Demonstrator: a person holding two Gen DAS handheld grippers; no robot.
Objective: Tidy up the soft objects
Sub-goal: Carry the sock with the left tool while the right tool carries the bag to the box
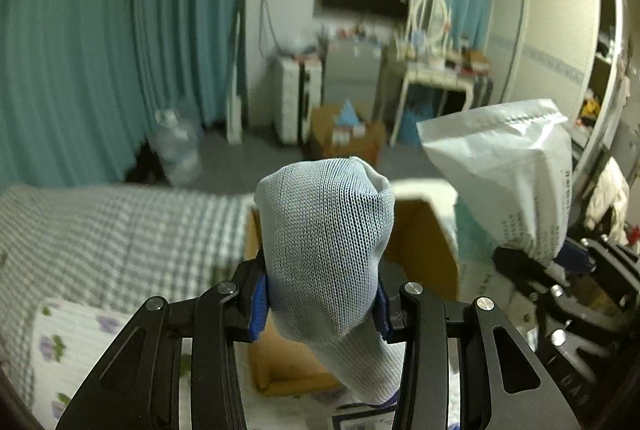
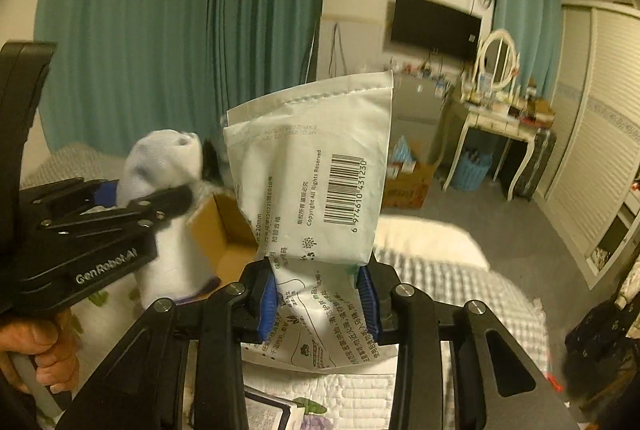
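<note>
The left gripper point(image 1: 322, 304) is clamping a pale blue knitted sock point(image 1: 326, 250) between its blue pads point(image 1: 258, 306), and the sock is bulging up out of the grip, its rounded end standing above the fingers while the rest is trailing down below them; seen from the right wrist, that same left gripper point(image 2: 172, 196) is sitting off to the left with the sock point(image 2: 160, 162) poking up out of it, and a hand point(image 2: 40, 354) is wrapping round its handle at the lower left edge. The right gripper point(image 2: 318, 300) is squeezing a white printed soft pack point(image 2: 316, 182), its blue pads point(image 2: 266, 304) pressing in on both sides of the pack's lower half; the pack is standing upright, flaring wider toward its sealed top edge, with a barcode running up its face; from the left wrist the pack point(image 1: 508, 170) is showing at the right, raised above the right gripper point(image 1: 560, 262), whose fingertips are mostly hidden behind the pack there. Between and beyond the two grippers an open cardboard box point(image 1: 420, 242) is lying on the bed, its brown inside facing the cameras; in the right wrist view the box point(image 2: 224, 230) is sitting just behind the pack's left edge. Underneath, a grey checked bedspread point(image 1: 120, 230) is stretching left, and a white quilt with purple flowers point(image 1: 72, 342) is lying nearer; teal curtains point(image 2: 180, 22) are hanging behind, with a dark wall-mounted television point(image 2: 434, 26) and a white dressing table point(image 2: 496, 118) further back.
</note>
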